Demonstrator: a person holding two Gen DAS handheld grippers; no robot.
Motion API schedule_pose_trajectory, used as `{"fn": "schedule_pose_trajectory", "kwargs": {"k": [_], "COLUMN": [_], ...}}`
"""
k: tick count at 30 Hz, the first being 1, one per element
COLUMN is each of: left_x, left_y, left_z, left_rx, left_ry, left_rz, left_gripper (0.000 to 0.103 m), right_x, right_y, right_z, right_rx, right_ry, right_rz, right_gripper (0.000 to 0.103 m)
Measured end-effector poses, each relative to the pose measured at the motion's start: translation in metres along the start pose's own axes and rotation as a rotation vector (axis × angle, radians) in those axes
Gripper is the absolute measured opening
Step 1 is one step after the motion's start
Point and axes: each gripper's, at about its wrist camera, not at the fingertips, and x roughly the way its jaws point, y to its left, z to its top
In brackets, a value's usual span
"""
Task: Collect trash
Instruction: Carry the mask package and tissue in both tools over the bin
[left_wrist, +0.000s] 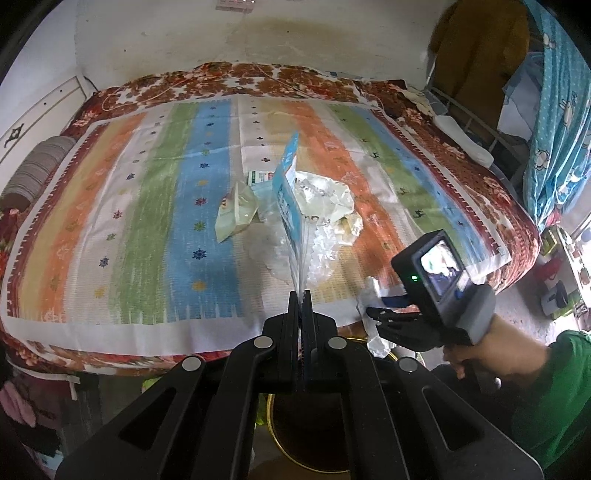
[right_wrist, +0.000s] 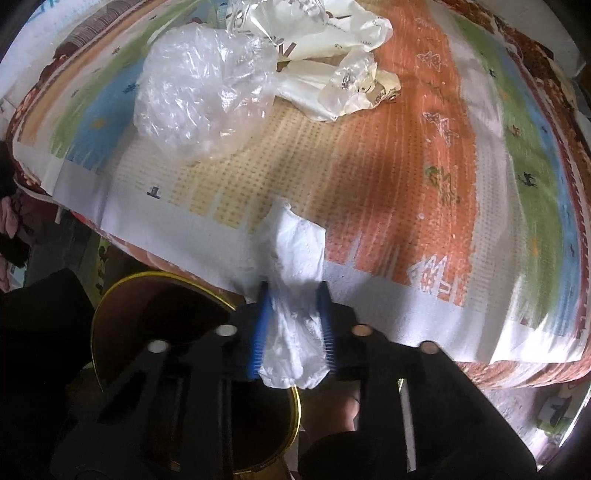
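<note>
My left gripper (left_wrist: 301, 295) is shut on a blue and clear plastic packet (left_wrist: 290, 192), held upright above the bed's near edge. My right gripper (right_wrist: 293, 295) is shut on a crumpled white tissue (right_wrist: 295, 258), near the bed's front edge; it also shows in the left wrist view (left_wrist: 373, 312). A gold-rimmed dark bin (right_wrist: 110, 306) stands on the floor below both grippers (left_wrist: 295, 424). More trash lies mid-bed: a clear plastic bag (right_wrist: 199, 88), cream crumpled bags (right_wrist: 332, 85), a yellowish wrapper (left_wrist: 238, 212) and a small green-white box (left_wrist: 260, 179).
The bed carries a striped mat (left_wrist: 147, 221) over a floral red blanket (left_wrist: 517, 229). A grey pillow (left_wrist: 37, 166) lies at the left. A blue curtain (left_wrist: 557, 122) hangs at the right, with clutter on the floor (left_wrist: 561, 288) beside the bed.
</note>
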Motion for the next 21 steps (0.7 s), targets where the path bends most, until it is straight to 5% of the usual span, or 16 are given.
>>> {"fn": "schedule_pose_trajectory", "kwargs": {"k": [4, 21], "left_x": [-0.005, -0.040], "left_y": [0.000, -0.013], "left_z": [-0.003, -0.050], "left_rx": [-0.003, -0.012], "left_ry": [-0.003, -0.028], "left_rz": [-0.018, -0.075], "left_gripper": [0.000, 0.000], "right_x": [-0.010, -0.114], "right_y": [-0.003, 0.000], "right_z": [0.000, -0.027], "right_rx": [0.033, 0.153], "right_ry": [-0.031, -0.259], "right_rz": [0.003, 0.157], "right_gripper": [0.008, 0.008]}}
